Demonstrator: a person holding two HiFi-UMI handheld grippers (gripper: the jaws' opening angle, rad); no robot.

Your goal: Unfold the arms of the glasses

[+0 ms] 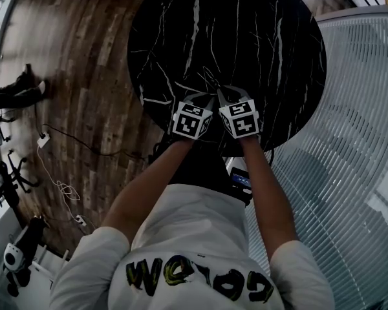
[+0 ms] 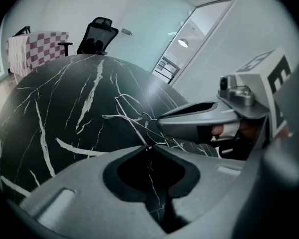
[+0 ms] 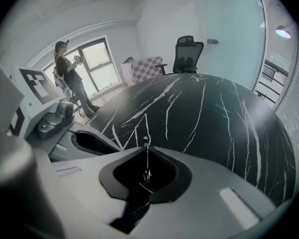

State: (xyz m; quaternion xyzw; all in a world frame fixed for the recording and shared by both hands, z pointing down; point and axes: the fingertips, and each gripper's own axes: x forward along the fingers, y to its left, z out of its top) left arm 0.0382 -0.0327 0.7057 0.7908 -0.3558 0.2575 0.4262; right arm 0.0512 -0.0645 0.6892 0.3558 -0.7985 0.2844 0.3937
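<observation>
While left gripper (image 2: 149, 146) and right gripper (image 3: 146, 144) seem clamped on thin wire-framed glasses (image 2: 129, 114), these stretch straight ahead, near the black marble surface's (image 1: 258, 44) front edge.

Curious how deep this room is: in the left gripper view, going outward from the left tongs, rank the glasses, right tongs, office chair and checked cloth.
1. The glasses, on the table, at the tips of the left tongs.
2. The right tongs, close by on the right.
3. The office chair, beyond the table's far edge, and the checked cloth, far left: too close to call.
</observation>
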